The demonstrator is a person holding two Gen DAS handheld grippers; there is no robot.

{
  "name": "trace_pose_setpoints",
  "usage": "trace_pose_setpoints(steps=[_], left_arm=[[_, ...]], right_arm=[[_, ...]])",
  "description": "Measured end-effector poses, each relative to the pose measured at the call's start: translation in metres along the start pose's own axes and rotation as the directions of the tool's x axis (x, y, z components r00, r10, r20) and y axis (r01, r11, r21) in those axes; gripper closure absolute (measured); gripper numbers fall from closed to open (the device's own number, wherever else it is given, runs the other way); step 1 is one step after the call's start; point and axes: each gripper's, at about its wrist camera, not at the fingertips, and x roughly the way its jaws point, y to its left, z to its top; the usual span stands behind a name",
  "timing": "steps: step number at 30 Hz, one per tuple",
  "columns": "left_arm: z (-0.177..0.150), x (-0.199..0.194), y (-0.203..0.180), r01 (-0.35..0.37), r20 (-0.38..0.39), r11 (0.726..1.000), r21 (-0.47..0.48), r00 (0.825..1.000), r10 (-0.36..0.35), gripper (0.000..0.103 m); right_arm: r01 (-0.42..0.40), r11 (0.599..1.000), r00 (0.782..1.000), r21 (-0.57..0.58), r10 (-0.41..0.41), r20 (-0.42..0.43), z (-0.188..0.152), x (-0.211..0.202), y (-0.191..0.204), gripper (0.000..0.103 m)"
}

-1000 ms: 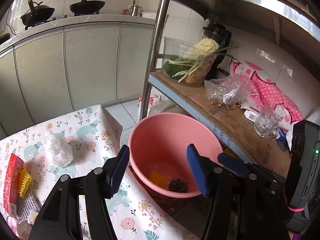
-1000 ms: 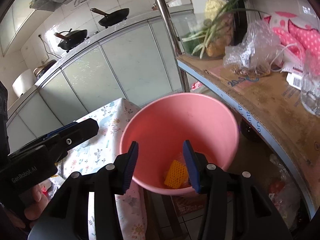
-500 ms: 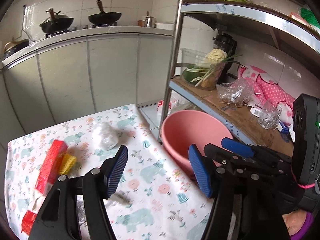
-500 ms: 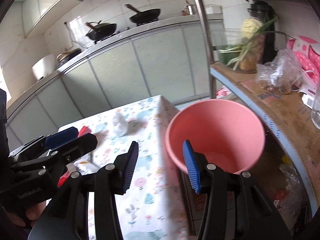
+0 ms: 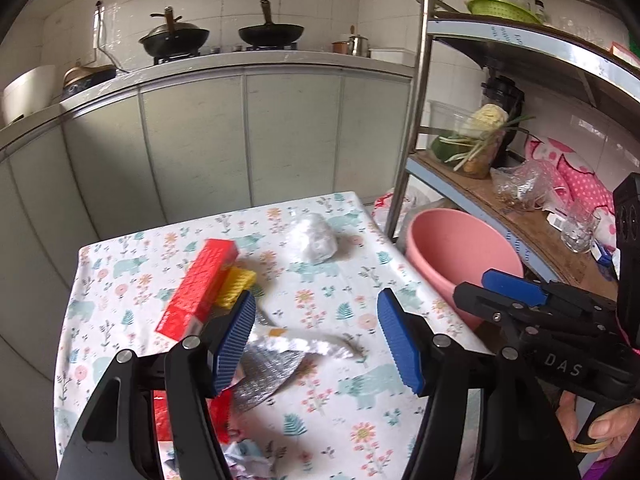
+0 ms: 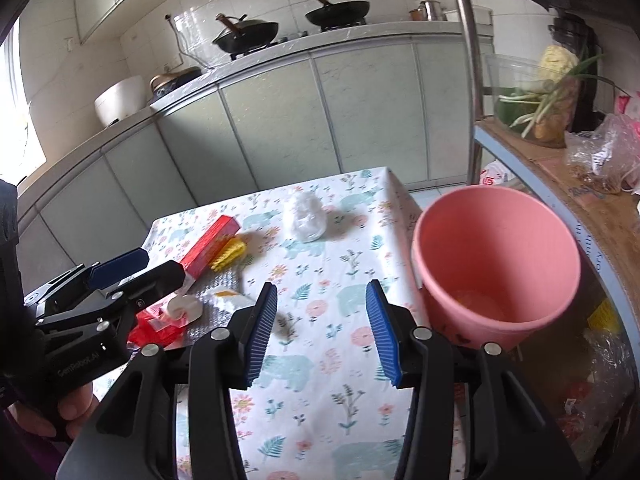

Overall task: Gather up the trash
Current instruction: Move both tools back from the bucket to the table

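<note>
I hold my left gripper (image 5: pixel 316 336) tilted down over the tabletop (image 5: pixel 320 412), its blue pads spread wide with nothing between them, the crumpled silver foil wrapper (image 5: pixel 268 372) lying on the cloth beneath and just beyond the left pad. My right gripper (image 6: pixel 322 330) also slants down over the flowered cloth, jaws parted and empty, only bare cloth showing in the gap. In the left view the right gripper reaches in from the right edge, with my fingers (image 5: pixel 608 428) curled round its handle low in the corner; in the right view the left gripper comes in from the left side, my hand (image 6: pixel 60 412) wrapped under its grip. The trash sits spread across the cloth: a red box (image 5: pixel 200 288) with a yellow foam net (image 5: pixel 236 286) touching its side, a white plastic wad (image 5: pixel 314 238) farther off toward the far edge, and red wrappers (image 6: pixel 158 326) near the left gripper. The pink bucket (image 6: pixel 496 256) stands just off the tabletop's right edge, beside the metal shelf (image 6: pixel 568 184), with something yellow in its bottom.
</note>
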Motion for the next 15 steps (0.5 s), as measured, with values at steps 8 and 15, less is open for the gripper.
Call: trace_pose_setpoints(steps=[8,15], left_arm=[[-0.012,-0.008,0.049,-0.066,-0.026,0.996,-0.063,0.998,0.064,0.041],[-0.027,-0.037,0.109,-0.157,-0.029,0.981,-0.116,0.987,0.155,0.039]], right_arm=[[-0.032,0.999,0.999,-0.023,0.032,-0.034,-0.002,0.017,0.019,0.056],[-0.068,0.997,0.993,-0.046,0.063,-0.096,-0.009,0.039,0.035,0.056]])
